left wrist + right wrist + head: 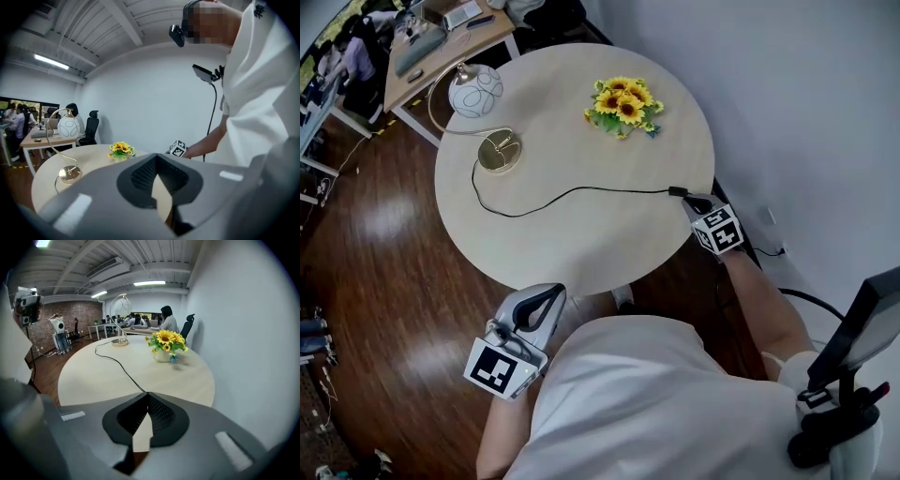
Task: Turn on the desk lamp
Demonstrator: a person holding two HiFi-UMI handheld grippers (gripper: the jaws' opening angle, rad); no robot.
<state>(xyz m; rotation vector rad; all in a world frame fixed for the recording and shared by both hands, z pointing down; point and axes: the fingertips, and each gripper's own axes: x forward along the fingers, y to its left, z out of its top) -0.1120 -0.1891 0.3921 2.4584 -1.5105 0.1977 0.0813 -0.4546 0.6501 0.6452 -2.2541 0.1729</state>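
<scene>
The desk lamp has a white globe shade (475,91) on a thin arc above a gold round base (499,152), at the far left of the round table (581,244). Its black cord (572,192) crosses the tabletop to a small black inline piece (678,192) at the right edge. My right gripper (701,202) is shut, its tips right at that piece; in the right gripper view the cord (119,364) runs up to the closed tips (147,393). My left gripper (546,298) is shut, off the table's near edge, holding nothing (157,155). The lamp (69,126) looks unlit.
A pot of sunflowers (623,106) stands at the far right of the table. A wooden desk (441,47) with laptops lies beyond the lamp, with people seated further back. A white wall (806,112) runs close on the right; a black stand (853,375) is by my right side.
</scene>
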